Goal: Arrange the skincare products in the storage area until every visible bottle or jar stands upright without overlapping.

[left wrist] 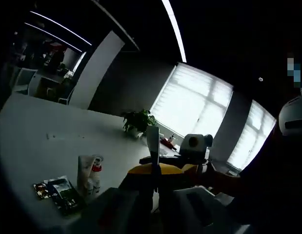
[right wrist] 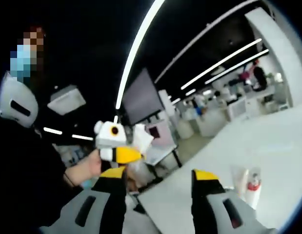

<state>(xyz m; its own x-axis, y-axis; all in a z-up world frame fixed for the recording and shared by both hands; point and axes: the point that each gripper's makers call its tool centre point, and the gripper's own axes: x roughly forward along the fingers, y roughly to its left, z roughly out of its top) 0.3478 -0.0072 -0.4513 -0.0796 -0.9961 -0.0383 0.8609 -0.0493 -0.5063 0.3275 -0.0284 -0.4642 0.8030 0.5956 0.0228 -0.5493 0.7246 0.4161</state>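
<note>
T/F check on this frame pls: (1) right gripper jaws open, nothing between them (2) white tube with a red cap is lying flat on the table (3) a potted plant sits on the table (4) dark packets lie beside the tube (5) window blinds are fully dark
1. True. The right gripper has its yellow-tipped jaws spread apart, with nothing between them.
2. False. The white tube stands upright on the white table.
3. True. The potted plant sits further back on the table.
4. True. The dark packets lie flat next to the tube.
5. False. The window blinds glow bright with daylight.
</note>
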